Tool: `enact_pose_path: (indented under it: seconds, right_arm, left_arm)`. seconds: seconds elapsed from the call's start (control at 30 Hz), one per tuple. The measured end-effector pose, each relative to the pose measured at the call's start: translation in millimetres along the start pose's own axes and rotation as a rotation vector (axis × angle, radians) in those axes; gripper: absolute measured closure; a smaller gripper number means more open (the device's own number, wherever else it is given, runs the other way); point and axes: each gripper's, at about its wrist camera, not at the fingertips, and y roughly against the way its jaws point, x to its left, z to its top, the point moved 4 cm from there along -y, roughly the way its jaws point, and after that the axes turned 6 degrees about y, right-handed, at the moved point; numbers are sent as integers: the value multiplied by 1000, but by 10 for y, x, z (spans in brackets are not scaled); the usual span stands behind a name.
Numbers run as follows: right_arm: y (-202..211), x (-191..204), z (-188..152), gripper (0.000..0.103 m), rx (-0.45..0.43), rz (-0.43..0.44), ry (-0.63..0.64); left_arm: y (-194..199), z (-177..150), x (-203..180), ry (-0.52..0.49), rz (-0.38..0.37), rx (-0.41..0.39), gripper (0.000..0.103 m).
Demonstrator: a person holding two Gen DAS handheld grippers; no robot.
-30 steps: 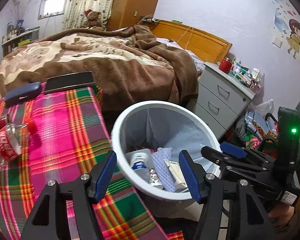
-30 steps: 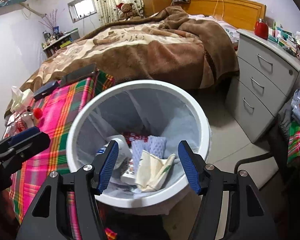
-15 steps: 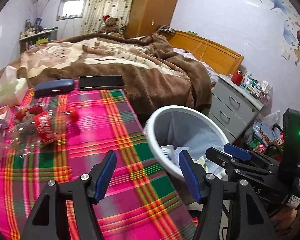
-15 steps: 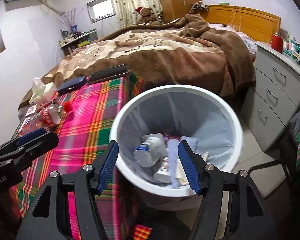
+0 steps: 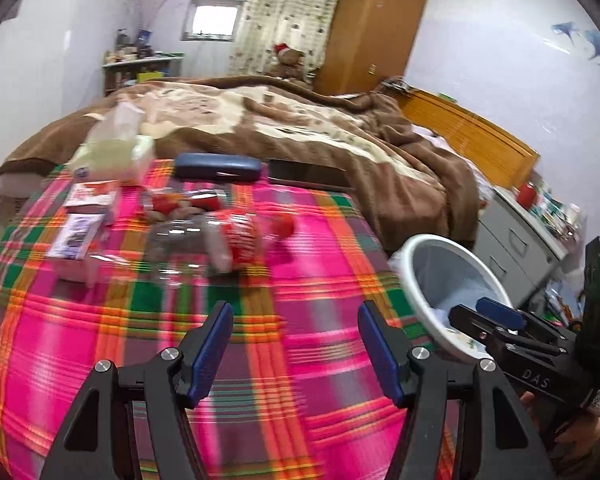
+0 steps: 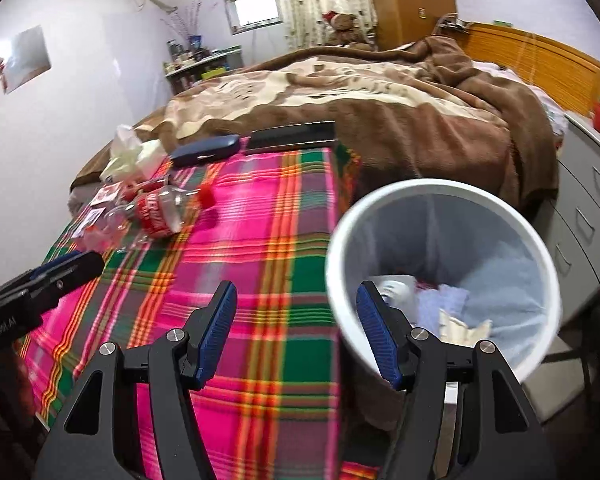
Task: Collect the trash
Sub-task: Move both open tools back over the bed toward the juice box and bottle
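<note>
Clear crushed plastic bottle with red label point(image 5: 220, 240) lies ahead on the plaid cloth point(image 5: 300, 340); left gripper point(image 5: 296, 346), jaws spread and empty, should straddle its middle squarely.

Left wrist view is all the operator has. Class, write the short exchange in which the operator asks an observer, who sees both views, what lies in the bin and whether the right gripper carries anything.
Operator: The right gripper blocks my sight into the bin. What is in it?
Observer: In the bin lie a white bottle, a blue cloth and some cream paper.
Operator: I see the right gripper only from the side. Is it carrying trash?
Observer: No. The right gripper has its jaws apart with nothing between them.
</note>
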Motion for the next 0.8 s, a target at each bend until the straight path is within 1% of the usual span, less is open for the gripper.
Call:
enact_pose_path:
  seconds: [0.4, 0.53, 0.67, 0.8]
  right_arm:
    - [-217, 482, 107, 39, 18, 68, 81]
    - [-298, 617, 152, 39, 29, 94, 90]
    - [-410, 776, 191, 39, 51, 112, 94]
    - [-488, 921, 243, 39, 54, 121, 105]
  left_arm:
    - [204, 99, 1014, 129, 139, -49, 38]
    - [205, 125, 1265, 162, 173, -48, 38]
    - [176, 174, 1435, 168, 189, -49, 38]
    - [136, 261, 1567, 175, 199, -52, 38]
